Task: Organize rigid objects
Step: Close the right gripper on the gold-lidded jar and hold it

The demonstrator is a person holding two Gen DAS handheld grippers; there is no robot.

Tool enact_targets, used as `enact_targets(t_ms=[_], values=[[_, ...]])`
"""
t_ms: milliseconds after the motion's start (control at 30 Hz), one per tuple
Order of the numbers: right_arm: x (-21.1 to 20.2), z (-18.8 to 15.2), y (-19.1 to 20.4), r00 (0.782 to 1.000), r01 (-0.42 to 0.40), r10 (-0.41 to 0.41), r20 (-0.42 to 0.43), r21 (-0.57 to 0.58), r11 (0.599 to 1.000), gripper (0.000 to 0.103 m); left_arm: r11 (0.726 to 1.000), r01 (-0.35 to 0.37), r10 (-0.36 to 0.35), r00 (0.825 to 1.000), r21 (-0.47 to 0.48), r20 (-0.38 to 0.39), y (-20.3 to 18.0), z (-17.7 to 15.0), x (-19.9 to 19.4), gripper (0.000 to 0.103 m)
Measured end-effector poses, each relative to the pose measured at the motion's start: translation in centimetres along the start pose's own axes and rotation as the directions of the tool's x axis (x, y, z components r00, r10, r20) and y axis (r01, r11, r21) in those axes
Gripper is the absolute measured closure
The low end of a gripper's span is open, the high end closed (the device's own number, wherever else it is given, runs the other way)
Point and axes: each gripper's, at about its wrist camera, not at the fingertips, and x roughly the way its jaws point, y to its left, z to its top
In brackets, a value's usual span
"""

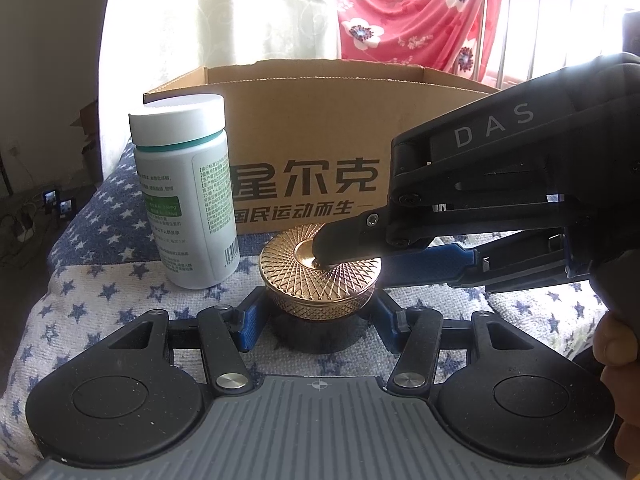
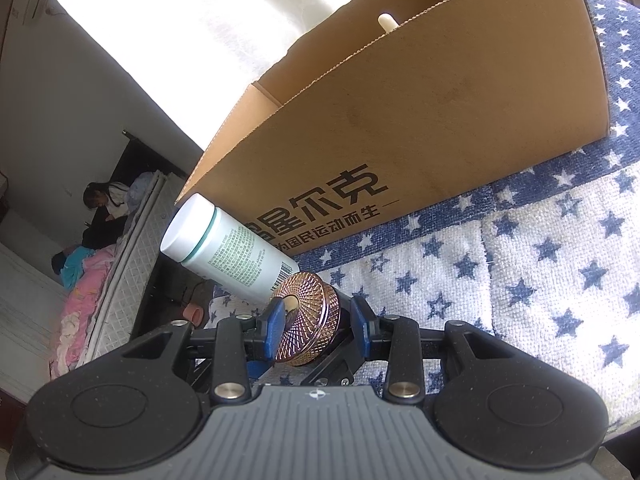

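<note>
The left tongs (image 1: 318, 314) clamp the dark body of a small jar (image 1: 316, 330) from both sides, just under its gold, diamond-patterned lid (image 1: 318, 270). The right tongs (image 2: 320, 322) come in from the side and close on that lid, one blue pad flat on its top, the other finger below its rim. The jar stands on a star-printed towel (image 1: 100, 304). Just beyond the left tongs, to their left, a white supplement bottle (image 1: 188, 196) with a teal ring stands upright. Behind both stands an open cardboard box (image 1: 320, 148) with dark printed characters.
</note>
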Motion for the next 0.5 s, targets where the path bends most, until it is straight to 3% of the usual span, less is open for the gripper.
enact_targets(t_ms=[500], values=[[0.13, 0.25, -0.05, 1.0, -0.008, 0.008, -0.003, -0.016, 1.0, 0.063, 1.0, 0.006, -0.006, 1.0, -0.01, -0.003, -0.05, -0.47, -1.03, 0.048]])
